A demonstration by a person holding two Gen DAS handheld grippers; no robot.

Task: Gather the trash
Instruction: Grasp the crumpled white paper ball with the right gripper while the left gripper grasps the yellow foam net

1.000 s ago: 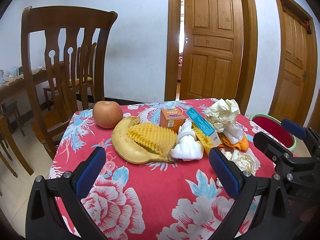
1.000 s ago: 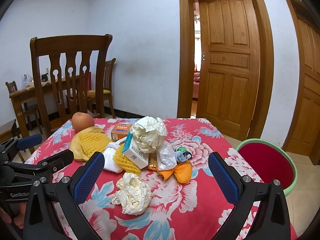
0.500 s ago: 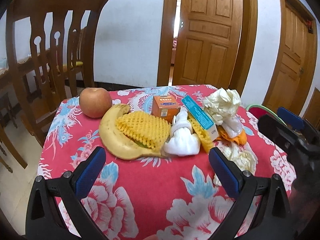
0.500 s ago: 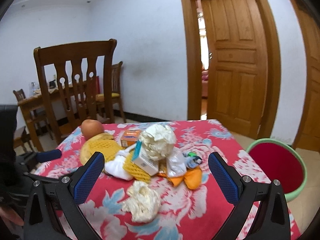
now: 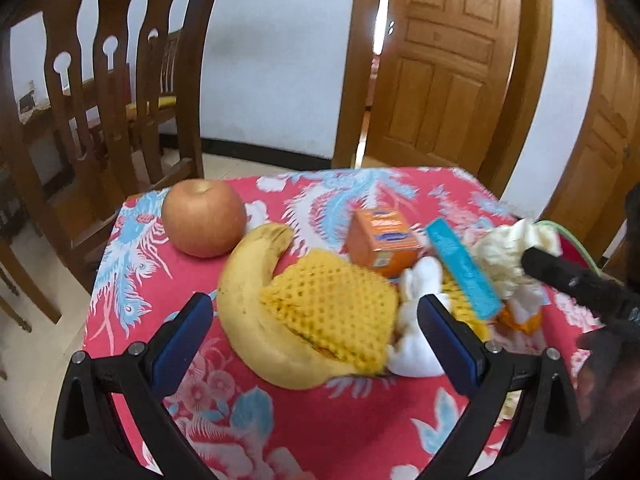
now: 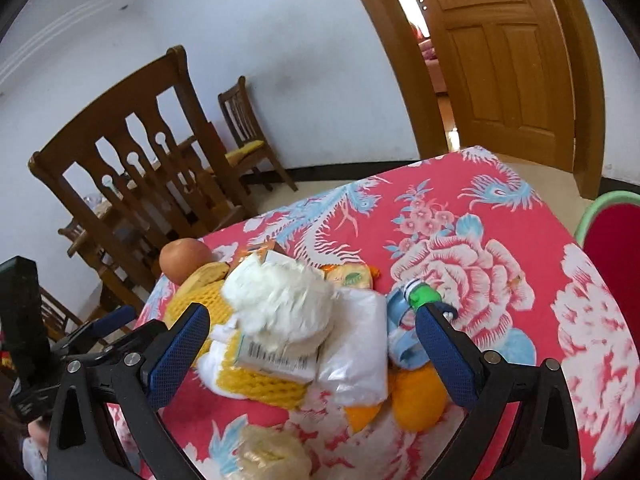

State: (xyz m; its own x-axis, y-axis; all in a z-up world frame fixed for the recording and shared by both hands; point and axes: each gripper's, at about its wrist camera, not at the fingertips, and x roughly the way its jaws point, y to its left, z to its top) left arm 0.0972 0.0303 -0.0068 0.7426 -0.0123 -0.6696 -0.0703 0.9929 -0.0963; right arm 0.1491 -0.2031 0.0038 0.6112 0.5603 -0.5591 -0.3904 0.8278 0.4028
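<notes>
Plainly, we hold both grippers with jaws apart and nothing between them. All places below are given from the banana (image 5: 256,312), which lies on the red flowered tabletop (image 5: 304,432) and is food, not trash.

Our largest worry is the left gripper (image 5: 312,344): its jaws straddle the banana and the yellow net (image 5: 332,316) draped over it. Closing there could, we judge, bruise the fruit or lift it with the net. The apple (image 5: 204,222), just behind the banana, could roll if nudged.

The right gripper (image 6: 312,344) frames the heap right of the banana: a crumpled paper ball (image 6: 280,304) on a teal carton (image 5: 464,272), a clear bag (image 6: 356,352) and a small bottle (image 6: 404,328). Things lie stacked and loose, so a grab may topple the pile or take several pieces at once. The bin (image 6: 612,248) stands well to the right, off the tabletop; light paper could drop short.

An orange box (image 5: 380,240) behind the banana bears print too blurred to read. A barcode shows on the carton; its digits are illegible.
</notes>
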